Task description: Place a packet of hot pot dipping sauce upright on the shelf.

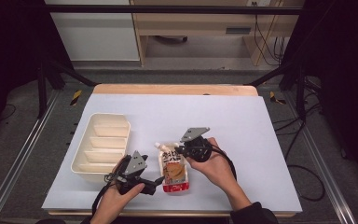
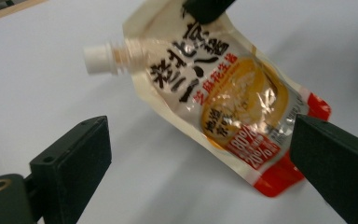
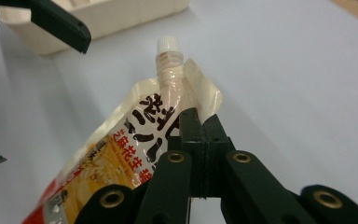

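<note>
Already your right gripper [image 3: 196, 122] is clamped on the top edge of the glossy spouted plastic food pouch [image 1: 174, 167], just right of the cream compartmented tray [image 1: 101, 145]. Expect it soft, floppy and slick, its contents sagging low. Your left gripper [image 1: 154, 183] gapes wide and empty; take the pouch's stiff red bottom seam.

A pale blue-grey sheet [image 1: 242, 121] covers the light wooden bench [image 1: 175, 89], whose far edge shows bare beyond it. Black metal frame bars [image 1: 177, 9] cross overhead and slant down at both sides. The grey carpeted floor [image 1: 37, 135] surrounds the bench, with yellow-and-black tape marks [image 1: 76, 97] near its far corners and black cables [image 1: 303, 135] trailing on the right. Behind stand a white cabinet panel [image 1: 95, 32] and a light wooden desk [image 1: 196, 28]. Both side margins lie in darkness.
</note>
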Motion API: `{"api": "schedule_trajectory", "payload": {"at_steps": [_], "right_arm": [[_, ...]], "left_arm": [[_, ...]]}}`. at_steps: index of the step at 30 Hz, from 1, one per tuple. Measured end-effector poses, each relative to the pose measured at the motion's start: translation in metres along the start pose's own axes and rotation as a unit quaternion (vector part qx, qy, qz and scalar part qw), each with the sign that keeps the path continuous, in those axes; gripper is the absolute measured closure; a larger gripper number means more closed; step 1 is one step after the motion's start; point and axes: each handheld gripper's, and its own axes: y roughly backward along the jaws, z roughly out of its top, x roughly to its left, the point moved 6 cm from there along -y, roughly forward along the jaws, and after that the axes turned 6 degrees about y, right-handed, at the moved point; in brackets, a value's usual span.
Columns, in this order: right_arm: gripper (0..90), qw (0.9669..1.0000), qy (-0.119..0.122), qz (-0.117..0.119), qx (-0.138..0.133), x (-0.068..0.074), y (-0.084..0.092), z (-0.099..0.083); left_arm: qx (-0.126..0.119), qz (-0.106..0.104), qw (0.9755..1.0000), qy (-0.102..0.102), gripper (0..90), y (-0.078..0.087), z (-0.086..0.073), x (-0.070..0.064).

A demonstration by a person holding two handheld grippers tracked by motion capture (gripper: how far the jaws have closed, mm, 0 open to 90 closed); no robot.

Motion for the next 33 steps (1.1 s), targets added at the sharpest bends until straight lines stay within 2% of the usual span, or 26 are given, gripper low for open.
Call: {"api": "schedule_trajectory", "payload": {"at_steps": [5,7,11,15,17,20,22,25,29,32,33], "right_arm": [[90.0,0.9992,0.014,-0.018,-0.034,-0.004,0.02,0.012],[90.0,0.9986,0.022,-0.02,-0.044,-0.004,0.025,0.015],[90.0,0.9975,0.037,-0.021,-0.056,-0.001,0.033,0.019],[90.0,0.9968,0.057,-0.017,-0.054,0.004,0.039,0.021],[90.0,0.9961,0.068,-0.007,-0.057,0.007,0.041,0.023],[90.0,0.9951,0.078,0.002,-0.06,0.011,0.043,0.025],[90.0,0.9942,0.083,0.011,-0.066,0.014,0.043,0.027],[90.0,0.9927,0.093,0.021,-0.074,0.019,0.044,0.029],[90.0,0.992,0.1,0.023,-0.073,0.023,0.046,0.031],[90.0,0.9911,0.105,0.03,-0.077,0.026,0.045,0.033],[90.0,0.9909,0.105,0.033,-0.078,0.027,0.044,0.033]], "left_arm": [[-0.006,-0.023,0.9997,-0.003,4.6,0.004,0.004,-0.007],[-0.007,-0.018,0.9997,-0.015,4.2,0.005,0.006,-0.009],[-0.011,-0.024,0.9992,-0.03,4.6,0.011,0.012,-0.01],[-0.011,-0.016,0.9965,-0.082,5.5,0.028,0.031,-0.008],[-0.017,-0.018,0.996,-0.086,5.5,0.033,0.039,-0.007],[-0.014,-0.014,0.9953,-0.095,5.6,0.037,0.047,-0.004],[-0.009,-0.009,0.994,-0.108,5.6,0.041,0.053,0.001],[-0.002,-0.006,0.9935,-0.114,5.6,0.045,0.058,0.008],[0.013,0.001,0.9929,-0.118,5.6,0.046,0.059,0.019],[0.032,0.005,0.9911,-0.129,5.5,0.044,0.056,0.025],[0.035,0.005,0.9916,-0.125,5.5,0.043,0.056,0.027]]}}
